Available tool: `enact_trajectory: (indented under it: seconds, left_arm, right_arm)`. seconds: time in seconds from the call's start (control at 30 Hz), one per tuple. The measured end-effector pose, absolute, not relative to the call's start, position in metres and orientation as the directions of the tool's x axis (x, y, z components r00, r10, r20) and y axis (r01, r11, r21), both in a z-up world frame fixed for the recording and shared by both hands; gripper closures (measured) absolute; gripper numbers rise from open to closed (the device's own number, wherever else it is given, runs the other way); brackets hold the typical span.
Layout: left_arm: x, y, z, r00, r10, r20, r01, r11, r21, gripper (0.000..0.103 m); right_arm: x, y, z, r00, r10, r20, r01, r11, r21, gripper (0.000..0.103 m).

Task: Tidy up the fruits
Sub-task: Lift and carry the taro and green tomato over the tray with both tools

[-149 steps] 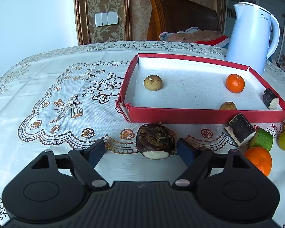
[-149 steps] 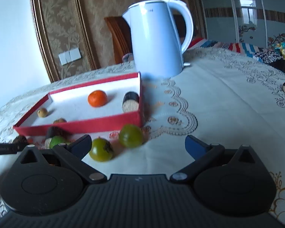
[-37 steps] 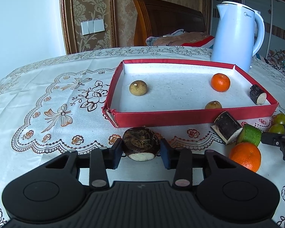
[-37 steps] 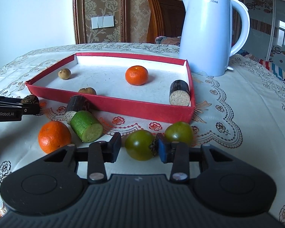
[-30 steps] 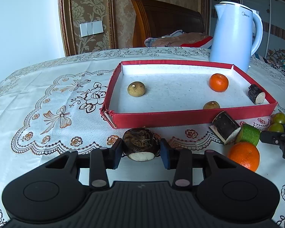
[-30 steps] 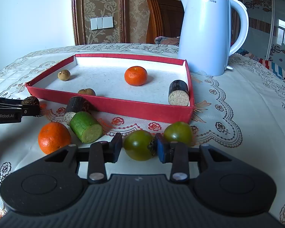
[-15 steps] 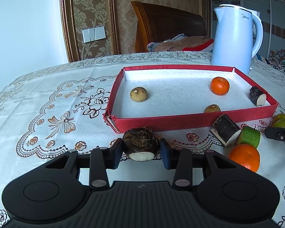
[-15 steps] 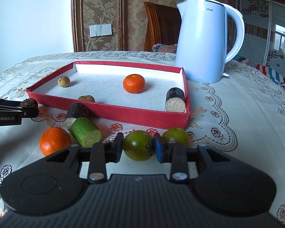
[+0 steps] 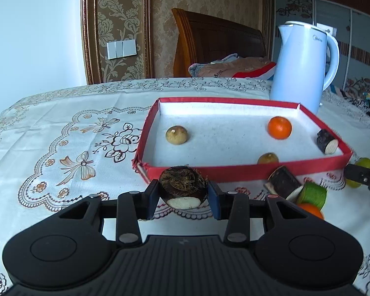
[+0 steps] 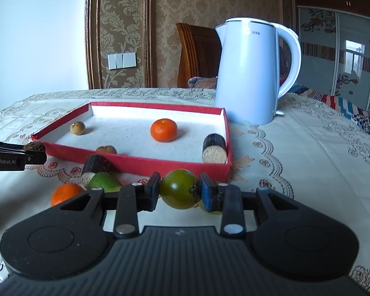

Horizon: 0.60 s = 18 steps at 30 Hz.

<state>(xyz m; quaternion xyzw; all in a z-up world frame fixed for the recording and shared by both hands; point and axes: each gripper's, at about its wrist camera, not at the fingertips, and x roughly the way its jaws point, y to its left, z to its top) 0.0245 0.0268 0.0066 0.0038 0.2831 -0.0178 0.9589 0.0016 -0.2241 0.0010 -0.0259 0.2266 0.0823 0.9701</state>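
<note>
My left gripper (image 9: 183,195) is shut on a brown water chestnut (image 9: 182,186) and holds it above the cloth, just before the red tray (image 9: 246,170). My right gripper (image 10: 178,193) is shut on a green tomato (image 10: 177,192), lifted near the tray's front right corner (image 10: 160,166). The tray holds an orange (image 9: 279,127), two small brown fruits (image 9: 176,135) and a dark cane piece (image 9: 326,144). Outside the tray lie a dark cane piece (image 10: 96,164), a green cucumber piece (image 10: 103,181), an orange (image 10: 64,192) and a second green tomato (image 10: 213,211), mostly hidden behind my right finger.
A white electric kettle (image 10: 251,74) stands behind the tray's right end. A lace tablecloth (image 9: 61,148) covers the table. A wooden chair with cloth on it (image 9: 222,49) stands at the far edge.
Both grippers shut on their fruits about a second ago and have since lifted them off the cloth, with the tray lower in both views.
</note>
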Motion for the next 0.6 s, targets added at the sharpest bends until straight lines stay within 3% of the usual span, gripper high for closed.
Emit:
enact_trajectory:
  seconds: [0.2,0.6]
  left_arm:
    - [0.039,0.016,0.022,0.872,-0.008,-0.49,0.024,0.999,0.027,0.062]
    - [0.083,0.019,0.018,0.831,-0.061,-0.554,0.041,0.998,-0.049,0.063]
  right_arm:
    - [0.028,-0.219,0.021,0.902,0.126,-0.412,-0.152,0.988,-0.03,0.071]
    - [0.078,-0.204,0.013,0.868,0.115,-0.483,-0.145,0.989,-0.027,0.071]
